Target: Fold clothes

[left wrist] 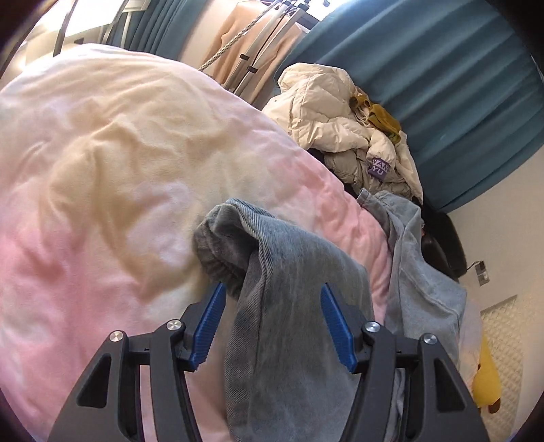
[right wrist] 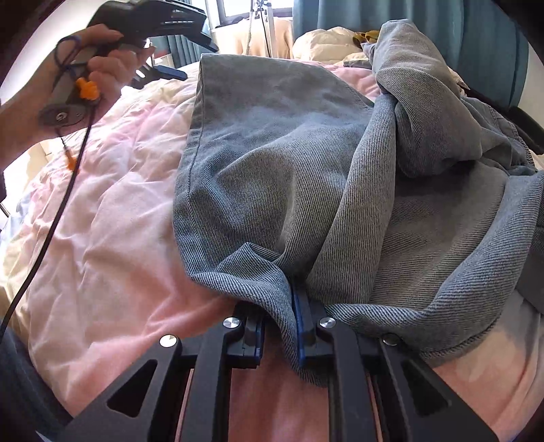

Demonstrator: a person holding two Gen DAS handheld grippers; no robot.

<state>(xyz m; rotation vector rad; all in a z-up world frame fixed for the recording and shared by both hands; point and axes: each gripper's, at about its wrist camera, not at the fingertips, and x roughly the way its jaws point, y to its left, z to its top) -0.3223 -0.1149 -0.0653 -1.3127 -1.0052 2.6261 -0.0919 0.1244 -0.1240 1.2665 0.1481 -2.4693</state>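
Right wrist: right tongs (right wrist: 279, 326) pinch jeans (right wrist: 272, 163); left tongs (left wrist: 272, 326) gape.

Bed with rumpled pink duvet (left wrist: 102, 204); teal curtains (left wrist: 425, 85) hung behind, white wall (left wrist: 503, 238) beside, daylight entering through window (right wrist: 238, 8).

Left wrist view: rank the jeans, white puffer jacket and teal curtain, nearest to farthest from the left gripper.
1. Jeans, between the open fingers of the left gripper.
2. White puffer jacket, heaped beyond, upper right.
3. Teal curtain, behind the jacket.
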